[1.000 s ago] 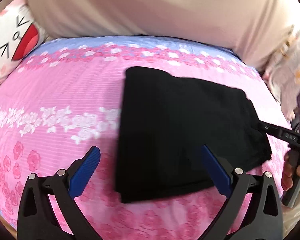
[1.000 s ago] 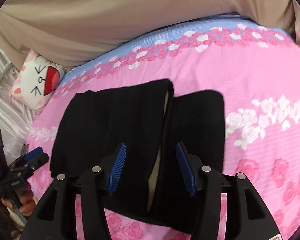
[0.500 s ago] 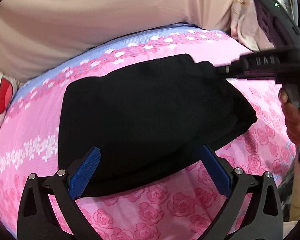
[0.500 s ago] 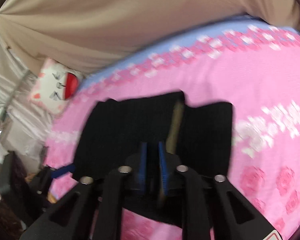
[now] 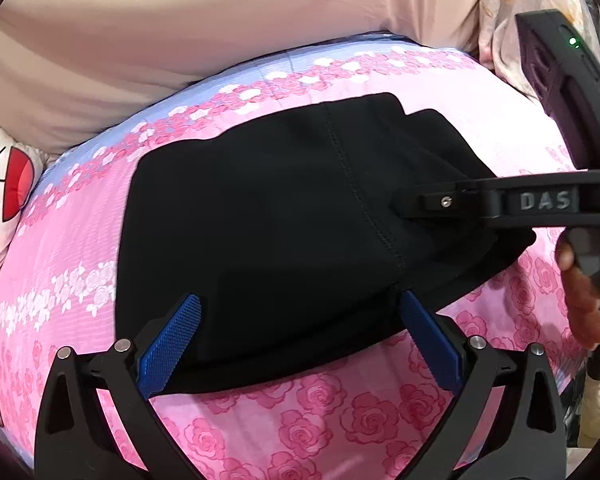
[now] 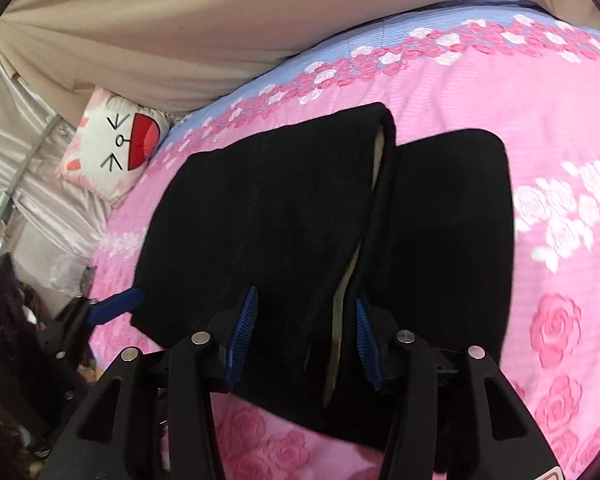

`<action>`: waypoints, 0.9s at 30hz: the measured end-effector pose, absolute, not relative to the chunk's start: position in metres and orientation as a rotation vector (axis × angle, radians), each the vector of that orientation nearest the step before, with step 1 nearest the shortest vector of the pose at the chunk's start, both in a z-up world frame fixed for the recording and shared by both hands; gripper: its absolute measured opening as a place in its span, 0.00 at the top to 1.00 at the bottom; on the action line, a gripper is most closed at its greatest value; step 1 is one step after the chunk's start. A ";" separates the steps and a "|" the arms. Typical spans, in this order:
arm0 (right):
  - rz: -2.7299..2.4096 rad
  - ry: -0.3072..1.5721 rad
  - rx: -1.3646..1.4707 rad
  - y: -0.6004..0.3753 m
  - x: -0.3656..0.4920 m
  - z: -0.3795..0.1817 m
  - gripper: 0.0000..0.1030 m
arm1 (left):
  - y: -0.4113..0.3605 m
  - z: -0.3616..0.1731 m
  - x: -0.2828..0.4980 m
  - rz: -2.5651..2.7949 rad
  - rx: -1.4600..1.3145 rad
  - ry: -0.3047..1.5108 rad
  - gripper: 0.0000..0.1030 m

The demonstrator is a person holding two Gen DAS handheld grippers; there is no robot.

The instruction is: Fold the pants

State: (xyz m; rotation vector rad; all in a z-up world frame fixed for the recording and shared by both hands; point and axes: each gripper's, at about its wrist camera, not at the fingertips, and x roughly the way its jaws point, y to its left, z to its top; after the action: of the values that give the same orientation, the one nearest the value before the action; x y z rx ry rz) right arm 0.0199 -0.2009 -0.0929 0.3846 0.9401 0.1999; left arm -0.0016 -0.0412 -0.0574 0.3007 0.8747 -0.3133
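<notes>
Black pants (image 5: 284, 232) lie folded into a compact block on the pink rose bedsheet (image 5: 300, 432). My left gripper (image 5: 300, 340) is open at the block's near edge, blue pads either side of it. My right gripper (image 6: 306, 336) is open over the pants (image 6: 260, 220), its pads straddling the seam between two folded layers where a pale lining shows. In the left wrist view the right gripper (image 5: 412, 202) reaches over the pants from the right. A left fingertip (image 6: 118, 304) shows at the pants' left edge.
A white cat-face pillow (image 6: 112, 148) lies at the far left corner of the bed. A beige curtain (image 6: 220, 20) hangs behind the bed. A hand (image 5: 584, 300) holds the right gripper's handle. Dark clutter sits past the bed's left edge (image 6: 16, 320).
My right gripper, half open a second ago, closed on the fold half a second ago and is now open again. The left gripper swung round to face the pants' near edge.
</notes>
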 end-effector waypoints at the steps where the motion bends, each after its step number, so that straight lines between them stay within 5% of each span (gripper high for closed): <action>1: 0.197 0.926 0.379 -0.201 0.020 -0.092 0.67 | -0.038 -0.056 -0.003 -0.305 0.297 0.872 0.05; 3: 0.205 0.905 0.411 -0.203 0.019 -0.090 0.82 | -0.034 -0.055 -0.004 -0.293 0.291 0.872 0.05; 8: 0.232 0.821 0.441 -0.205 0.005 -0.064 0.85 | -0.027 -0.052 -0.003 -0.269 0.277 0.877 0.05; 13: 0.144 0.712 0.413 -0.227 -0.030 -0.021 0.85 | -0.009 -0.036 -0.006 -0.257 0.226 0.847 0.05; 19: -0.001 0.852 0.474 -0.266 -0.029 -0.084 0.82 | 0.014 -0.046 0.008 -0.232 0.124 0.921 0.05; 27: -0.034 0.815 0.410 -0.260 -0.047 -0.059 0.76 | 0.046 -0.035 0.011 -0.127 0.119 0.883 0.05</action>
State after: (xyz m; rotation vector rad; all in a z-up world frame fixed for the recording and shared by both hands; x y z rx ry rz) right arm -0.0474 -0.2596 -0.0593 0.4100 0.8152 -0.0343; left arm 0.0109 0.0459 -0.0350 0.1191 0.8834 -0.1272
